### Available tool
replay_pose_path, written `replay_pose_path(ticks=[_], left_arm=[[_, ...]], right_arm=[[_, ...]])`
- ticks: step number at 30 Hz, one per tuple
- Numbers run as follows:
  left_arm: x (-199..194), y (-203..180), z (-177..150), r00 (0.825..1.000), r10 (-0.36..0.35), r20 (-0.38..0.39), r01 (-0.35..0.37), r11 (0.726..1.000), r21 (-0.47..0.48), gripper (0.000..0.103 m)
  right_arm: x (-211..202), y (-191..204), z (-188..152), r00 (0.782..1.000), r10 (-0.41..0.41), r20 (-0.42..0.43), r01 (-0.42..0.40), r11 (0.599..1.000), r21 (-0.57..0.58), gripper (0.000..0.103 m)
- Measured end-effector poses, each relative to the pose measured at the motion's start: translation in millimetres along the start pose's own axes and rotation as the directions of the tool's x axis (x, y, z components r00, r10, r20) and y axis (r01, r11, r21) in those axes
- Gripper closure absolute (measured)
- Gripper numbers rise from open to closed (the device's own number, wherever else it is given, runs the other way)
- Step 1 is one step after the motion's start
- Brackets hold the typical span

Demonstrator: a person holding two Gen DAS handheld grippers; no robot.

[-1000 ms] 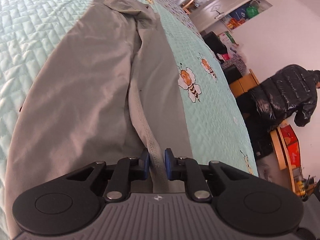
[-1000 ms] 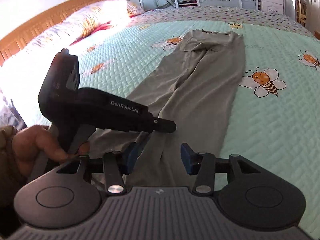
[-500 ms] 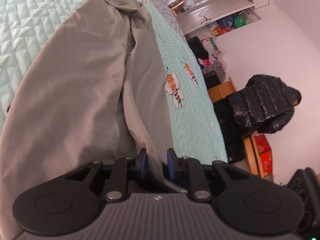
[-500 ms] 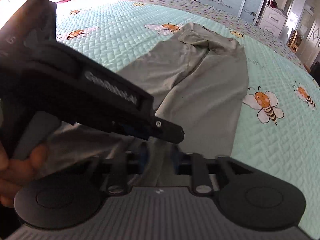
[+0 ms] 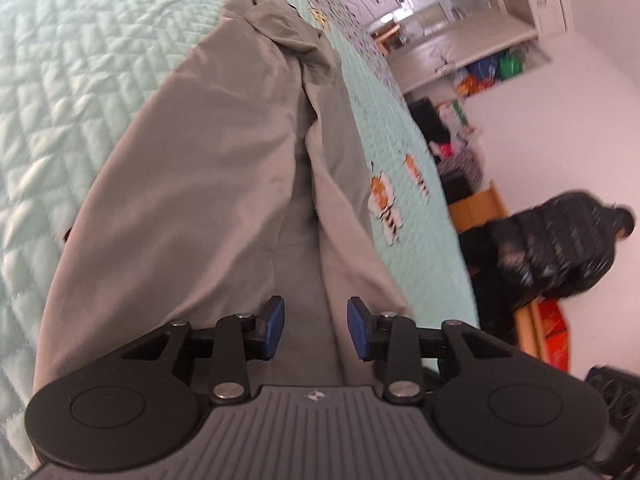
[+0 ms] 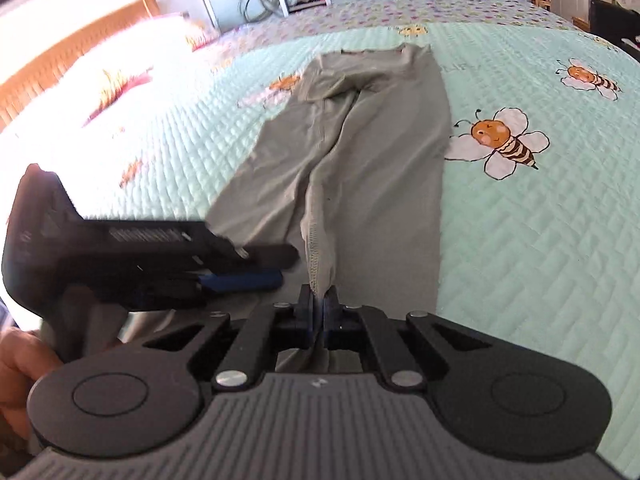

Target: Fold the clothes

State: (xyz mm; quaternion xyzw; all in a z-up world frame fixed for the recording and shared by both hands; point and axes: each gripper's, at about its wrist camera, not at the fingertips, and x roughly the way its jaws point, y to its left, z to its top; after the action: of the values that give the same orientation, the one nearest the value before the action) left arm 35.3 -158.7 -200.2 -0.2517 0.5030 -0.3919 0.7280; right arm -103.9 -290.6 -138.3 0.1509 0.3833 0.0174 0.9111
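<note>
Bright daylight, pillows [image 6: 132, 68] blown out, motion blur, fisheye bending at edges

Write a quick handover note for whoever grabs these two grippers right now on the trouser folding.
Right gripper: shut on the stitched hem edge of the grey trousers.
Left gripper: jaws have just been opening, pads clear of the cloth; it has let the hem go.
Trousers lie lengthwise on the bee quilt, legs together, waistband at the far end.
Done: hem passed to the right gripper.
Left: no cross fold made yet.
</note>
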Motion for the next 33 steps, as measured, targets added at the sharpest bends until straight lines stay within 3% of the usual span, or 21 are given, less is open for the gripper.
replay_pose_path(ticks=[5,8,12,15,18,21,23,25,28,30,33], left_arm=[[19,8,6,0.999,-0.041,-0.029,0.038,0.994,-0.103,0.067],[29,19,10,0.993,-0.116,-0.011,0.11,0.965,-0.239,0.067],[42,24,9,0.983,-0.184,-0.003,0.173,0.93,-0.324,0.067],[54,25,9,0.967,-0.253,-0.017,0.228,0.898,-0.375,0.067],[65,22,9,0.956,-0.29,-0.044,0.251,0.887,-0.388,0.067],[73,22,7,0.931,-0.36,-0.051,0.305,0.848,-0.433,0.067],[73,24,4,0.918,-0.395,-0.034,0.336,0.821,-0.461,0.065],[65,29,0,0.917,-0.399,-0.001,0.351,0.808,-0.472,0.064],[49,33,-1,0.926,-0.375,0.041,0.349,0.81,-0.471,0.06],[39,29,1,0.941,-0.339,0.022,0.315,0.846,-0.431,0.06],[27,15,3,0.968,-0.247,-0.037,0.223,0.923,-0.315,0.056]], right_arm=[[-8,1,2,0.999,0.039,0.026,-0.039,0.999,0.011,0.1],[-13,2,6,0.997,0.062,0.048,-0.062,0.998,0.008,0.1],[-19,1,8,0.995,0.089,0.051,-0.09,0.996,0.009,0.1],[-22,4,7,0.994,0.104,0.045,-0.105,0.994,0.008,0.1],[-23,5,5,0.993,0.116,0.037,-0.116,0.993,0.01,0.1],[-22,2,4,0.992,0.127,0.027,-0.127,0.992,0.025,0.1],[-21,2,3,0.99,0.139,0.022,-0.14,0.99,0.029,0.1],[-20,4,3,0.987,0.161,0.018,-0.161,0.987,0.021,0.1],[-18,9,1,0.983,0.186,-0.003,-0.186,0.983,0.0,0.1],[-15,11,-1,0.978,0.205,-0.027,-0.205,0.979,-0.007,0.1],[-6,14,-9,0.968,0.23,-0.1,-0.232,0.973,-0.013,0.1]])
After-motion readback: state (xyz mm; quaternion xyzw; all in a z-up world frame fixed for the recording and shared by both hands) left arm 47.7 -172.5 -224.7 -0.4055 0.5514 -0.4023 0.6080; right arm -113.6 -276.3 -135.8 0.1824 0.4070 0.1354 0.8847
